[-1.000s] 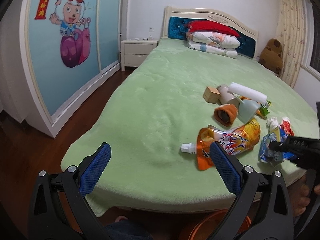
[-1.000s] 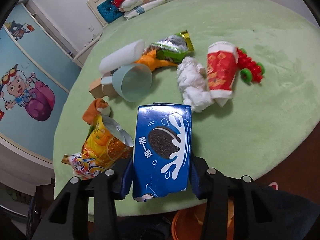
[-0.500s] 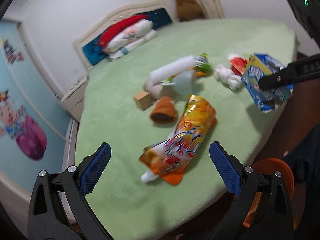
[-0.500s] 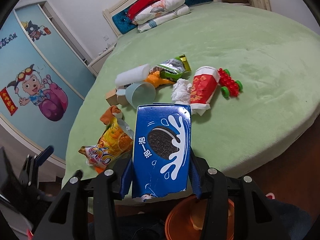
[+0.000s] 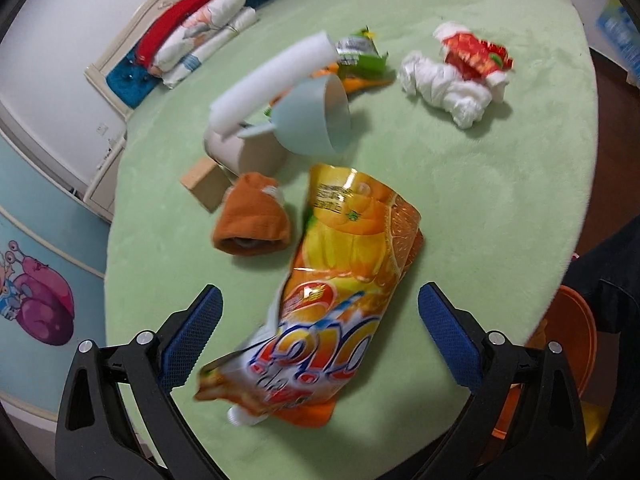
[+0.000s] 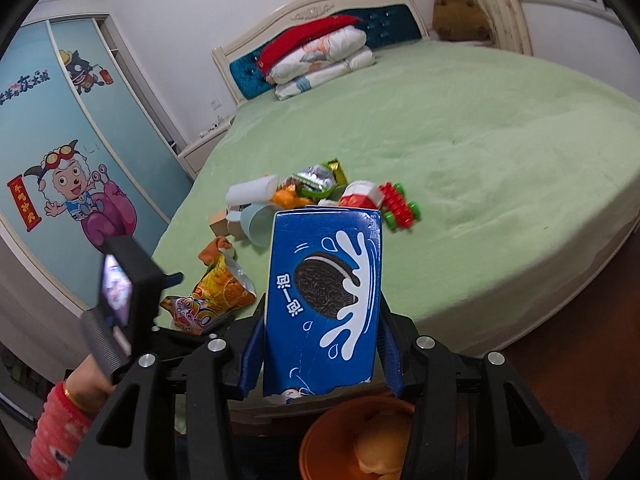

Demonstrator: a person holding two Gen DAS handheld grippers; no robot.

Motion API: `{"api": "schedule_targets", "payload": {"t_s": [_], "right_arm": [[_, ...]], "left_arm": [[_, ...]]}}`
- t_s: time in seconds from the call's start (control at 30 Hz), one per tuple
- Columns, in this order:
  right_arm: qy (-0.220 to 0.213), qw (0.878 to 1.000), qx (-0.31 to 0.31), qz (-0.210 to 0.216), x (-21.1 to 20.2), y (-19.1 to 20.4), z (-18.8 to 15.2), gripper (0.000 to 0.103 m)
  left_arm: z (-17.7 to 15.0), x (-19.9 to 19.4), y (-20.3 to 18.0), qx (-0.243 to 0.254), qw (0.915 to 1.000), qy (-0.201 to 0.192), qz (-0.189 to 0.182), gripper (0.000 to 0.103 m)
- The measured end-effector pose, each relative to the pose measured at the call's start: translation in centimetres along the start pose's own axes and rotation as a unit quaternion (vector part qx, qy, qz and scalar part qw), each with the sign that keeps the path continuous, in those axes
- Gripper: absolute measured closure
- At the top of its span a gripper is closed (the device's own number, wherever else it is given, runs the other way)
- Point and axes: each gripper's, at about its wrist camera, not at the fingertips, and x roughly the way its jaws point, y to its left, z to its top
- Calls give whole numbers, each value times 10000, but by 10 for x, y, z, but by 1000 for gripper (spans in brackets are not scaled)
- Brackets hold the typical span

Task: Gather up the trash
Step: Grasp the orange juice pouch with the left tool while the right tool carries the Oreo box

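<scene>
My right gripper (image 6: pixel 322 352) is shut on a blue cookie box (image 6: pixel 324 296), held upright above an orange bin (image 6: pixel 360 440) on the floor. My left gripper (image 5: pixel 318 336) hangs open over an orange juice pouch (image 5: pixel 340 284) that lies on the green bed (image 5: pixel 480 184); the pouch sits between the blue pads without touching them. Further back lie an orange sock (image 5: pixel 252 220), a pale blue cup (image 5: pixel 316 120), a white foam roll (image 5: pixel 272 80), white crumpled paper (image 5: pixel 444 84) and a red paper cup (image 5: pixel 472 52). In the right wrist view the pouch (image 6: pixel 216 296) shows beside the left tool.
A wooden block (image 5: pixel 204 188), a beige cup (image 5: pixel 248 152), a green snack wrapper (image 5: pixel 360 52) and a red and green toy (image 6: pixel 398 208) lie in the pile. Pillows (image 6: pixel 320 56) rest at the headboard. The bin (image 5: pixel 560 360) stands by the bed edge. A hand in a red sleeve (image 6: pixel 60 416) holds the left tool.
My left gripper rolled and moved in over the juice pouch, which now lies between its open pads. My right gripper rose and drew back with the cookie box, bringing the orange bin beneath it.
</scene>
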Motion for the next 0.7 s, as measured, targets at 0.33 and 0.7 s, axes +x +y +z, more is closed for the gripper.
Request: {"api": "schedule_targets", "payload": {"t_s": [0.33,0.7], "right_arm": [[-283,9992,-249,-128,-26,-7,-6,56],[-328,9987,-358,-146,-31,-9,-11,56]], "left_arm": [[-7,-6,2,-430,9990,-76,-3,51],[-16,-50,9,-1141,9919,-506,-247,59]]}}
